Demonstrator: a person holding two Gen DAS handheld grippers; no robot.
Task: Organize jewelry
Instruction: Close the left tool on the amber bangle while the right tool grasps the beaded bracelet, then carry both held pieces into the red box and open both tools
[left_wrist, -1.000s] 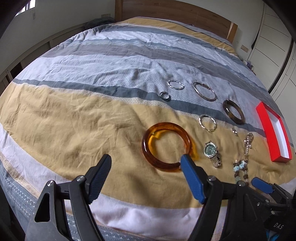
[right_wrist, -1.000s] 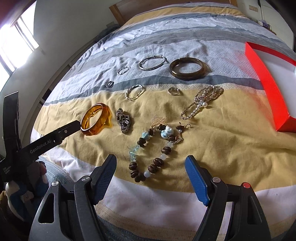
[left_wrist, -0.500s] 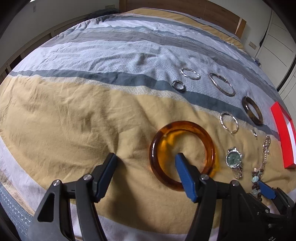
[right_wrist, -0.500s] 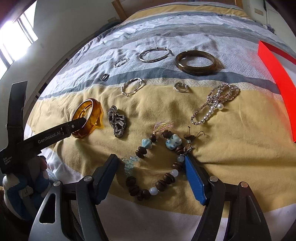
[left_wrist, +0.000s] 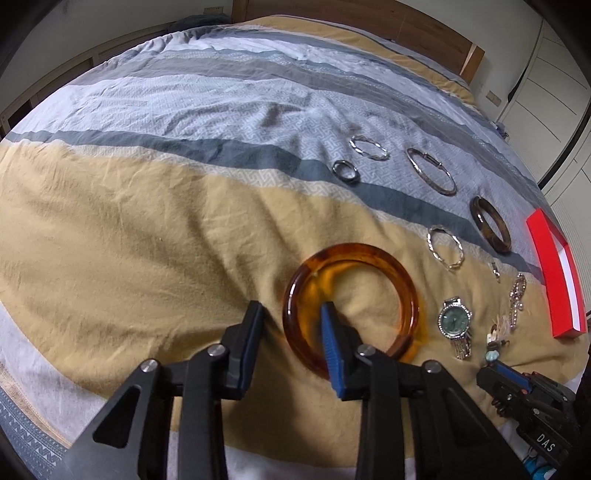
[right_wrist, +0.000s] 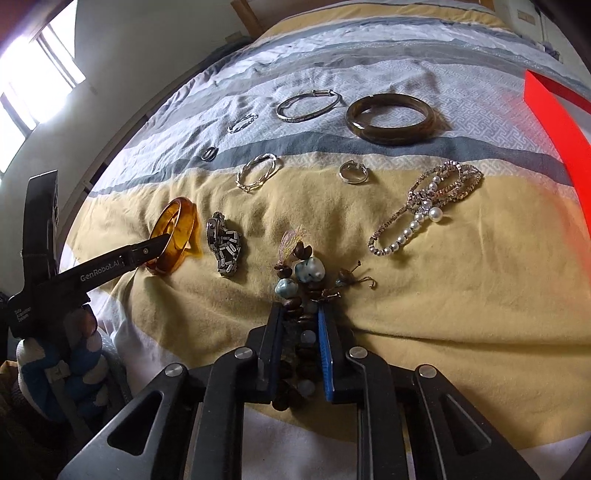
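The left tool (left_wrist: 291, 325) stands half closed astride the near rim of the amber bangle (left_wrist: 351, 306), at 6 o'clock on the bed (left_wrist: 147, 229), to pinch it. The right tool (right_wrist: 300, 325) is narrow, squeezing the bead bracelet (right_wrist: 303, 280) at 6 o'clock, probably for the red box (right_wrist: 554, 122) at 2 o'clock.

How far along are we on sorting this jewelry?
Nothing is visibly boxed yet; the red box shows no jewelry. In hand: right gripper shut on the beaded bracelet; left gripper straddles the amber bangle rim. Left: watch, pearl chain, rings, other bangles.
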